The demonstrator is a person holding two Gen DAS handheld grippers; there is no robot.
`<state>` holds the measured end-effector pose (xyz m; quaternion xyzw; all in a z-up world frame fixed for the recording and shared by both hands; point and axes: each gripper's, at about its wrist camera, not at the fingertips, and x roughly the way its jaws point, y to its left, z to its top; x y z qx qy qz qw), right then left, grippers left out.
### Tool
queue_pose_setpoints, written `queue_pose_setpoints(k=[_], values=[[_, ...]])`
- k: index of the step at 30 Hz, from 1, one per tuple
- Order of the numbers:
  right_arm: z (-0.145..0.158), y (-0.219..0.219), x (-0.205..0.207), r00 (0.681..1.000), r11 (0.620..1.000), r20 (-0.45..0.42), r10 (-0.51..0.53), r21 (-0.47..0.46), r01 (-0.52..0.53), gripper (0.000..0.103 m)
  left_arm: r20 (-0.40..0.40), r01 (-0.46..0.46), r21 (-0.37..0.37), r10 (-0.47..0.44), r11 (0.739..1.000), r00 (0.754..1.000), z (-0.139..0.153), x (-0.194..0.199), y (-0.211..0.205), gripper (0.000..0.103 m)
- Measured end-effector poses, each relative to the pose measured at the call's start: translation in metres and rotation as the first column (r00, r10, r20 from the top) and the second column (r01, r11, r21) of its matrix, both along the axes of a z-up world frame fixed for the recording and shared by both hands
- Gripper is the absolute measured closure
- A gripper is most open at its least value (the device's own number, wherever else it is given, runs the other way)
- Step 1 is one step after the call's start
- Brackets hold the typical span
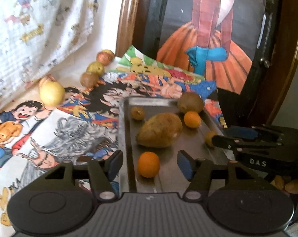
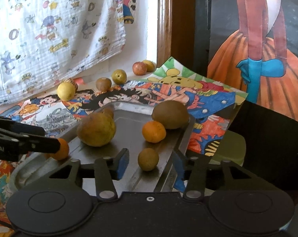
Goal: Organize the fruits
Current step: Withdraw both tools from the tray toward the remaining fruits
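Over the metal tray [image 1: 127,130], left claw [image 1: 149,165] wide apart around an orange [image 1: 148,164], right claw [image 2: 149,163] apart around a small brown fruit [image 2: 148,159].

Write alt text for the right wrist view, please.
A metal tray holds six fruits, among them a large pear and two oranges, while the right gripper hovers open around a small brownish fruit. More fruits line a cartoon-printed cloth behind.

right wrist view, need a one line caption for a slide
Open right tongs hover over a metal tray of fruit, a small round fruit between the tips; more fruit sits on the cartoon-print cloth behind.
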<state>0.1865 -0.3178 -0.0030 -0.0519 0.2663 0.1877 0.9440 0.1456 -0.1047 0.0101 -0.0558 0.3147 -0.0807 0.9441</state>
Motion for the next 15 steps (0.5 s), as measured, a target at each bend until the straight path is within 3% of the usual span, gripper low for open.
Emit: queue_pose_setpoints(k=[7,10,15], values=[[0.022,-0.003,-0.021,0.999,0.999,0.035,-0.033,-0.005,0.034,0.018,0.044,-0.079,-0.021,0.08,0.997,0.996,0.016,-0.016,0.014,0.001],[0.032,-0.001,-0.03,0.998,0.999,0.047,-0.049,-0.011,0.049,0.003,0.05,-0.113,-0.017,0.114,0.993,0.992,0.021,-0.023,0.019,0.001],[0.049,0.006,-0.05,0.994,0.996,0.076,-0.074,-0.041,0.077,0.001,0.052,-0.131,-0.014,0.131,0.991,0.99,0.027,-0.038,0.024,0.001]])
